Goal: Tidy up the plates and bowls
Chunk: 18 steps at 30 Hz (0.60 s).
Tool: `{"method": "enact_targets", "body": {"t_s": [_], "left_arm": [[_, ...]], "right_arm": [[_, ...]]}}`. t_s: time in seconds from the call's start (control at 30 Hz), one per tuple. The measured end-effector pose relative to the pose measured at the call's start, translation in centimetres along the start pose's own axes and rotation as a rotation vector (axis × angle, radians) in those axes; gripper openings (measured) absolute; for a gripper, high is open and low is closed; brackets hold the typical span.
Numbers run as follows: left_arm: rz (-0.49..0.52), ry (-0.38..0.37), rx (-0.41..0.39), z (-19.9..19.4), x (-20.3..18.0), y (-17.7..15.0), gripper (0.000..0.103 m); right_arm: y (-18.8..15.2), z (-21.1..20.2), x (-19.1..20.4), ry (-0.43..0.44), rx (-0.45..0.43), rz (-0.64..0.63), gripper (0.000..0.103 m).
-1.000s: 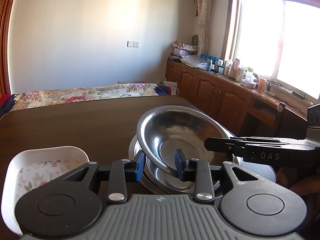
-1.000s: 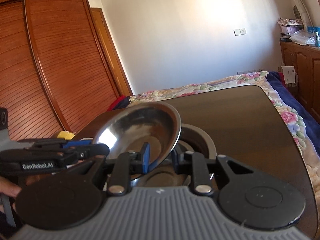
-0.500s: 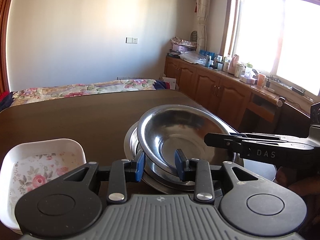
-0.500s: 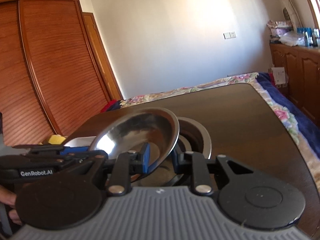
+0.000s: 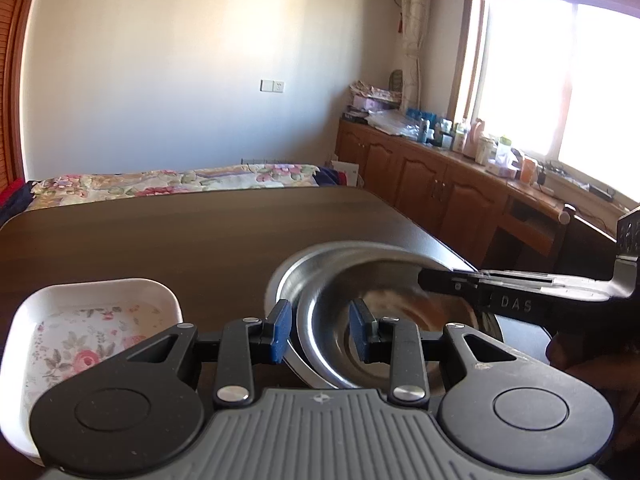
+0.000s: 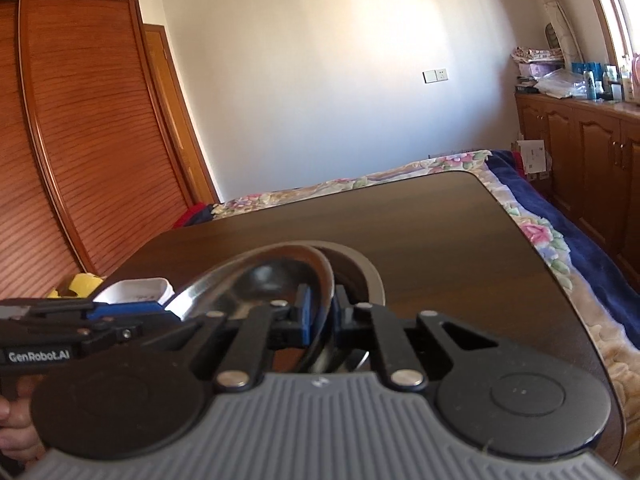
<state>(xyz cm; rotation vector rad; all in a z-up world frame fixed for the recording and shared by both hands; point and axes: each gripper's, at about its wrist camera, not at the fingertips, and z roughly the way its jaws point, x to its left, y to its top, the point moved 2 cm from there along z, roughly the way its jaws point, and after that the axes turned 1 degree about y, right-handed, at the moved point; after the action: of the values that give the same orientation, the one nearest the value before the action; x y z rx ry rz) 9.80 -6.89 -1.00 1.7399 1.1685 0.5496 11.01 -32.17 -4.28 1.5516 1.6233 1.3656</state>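
A steel bowl [image 5: 384, 292] sits nested in a stack of steel bowls [image 5: 288, 276] on the dark wooden table [image 5: 180, 232]. My left gripper [image 5: 320, 330] is open, its blue pads either side of the bowl's near rim. My right gripper [image 6: 322, 312] is shut on the same bowl's rim [image 6: 256, 276] from the other side; it shows in the left wrist view [image 5: 440, 278]. A white floral dish [image 5: 80, 328] lies left of the stack, also in the right wrist view [image 6: 136, 290].
The table's right edge [image 6: 540, 248] borders a bed with a floral cover [image 6: 560, 256]. Wooden cabinets [image 5: 440, 192] with clutter stand under the window. A wardrobe [image 6: 80, 140] stands left. A yellow object [image 6: 78, 284] lies near the white dish.
The top steel bowl has come down from a tilted, raised pose into the stack. Both grippers lowered with it. My left jaws have widened around its rim.
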Motion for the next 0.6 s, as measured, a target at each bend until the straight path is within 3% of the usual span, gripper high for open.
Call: {"method": "enact_targets", "body": {"t_s": [0.3, 0.6], "left_arm": [[-0.014, 0.033, -0.026, -0.6, 0.5, -0.3, 0.036], [-0.012, 0.062, -0.043, -0.7, 0.4, -0.5, 0.059]], "right_arm": [[-0.2, 0.2, 0.7, -0.023, 0.003, -0.047, 0.011], [0.1, -0.2, 1.2, -0.059, -0.038, -0.085, 0.014]]}}
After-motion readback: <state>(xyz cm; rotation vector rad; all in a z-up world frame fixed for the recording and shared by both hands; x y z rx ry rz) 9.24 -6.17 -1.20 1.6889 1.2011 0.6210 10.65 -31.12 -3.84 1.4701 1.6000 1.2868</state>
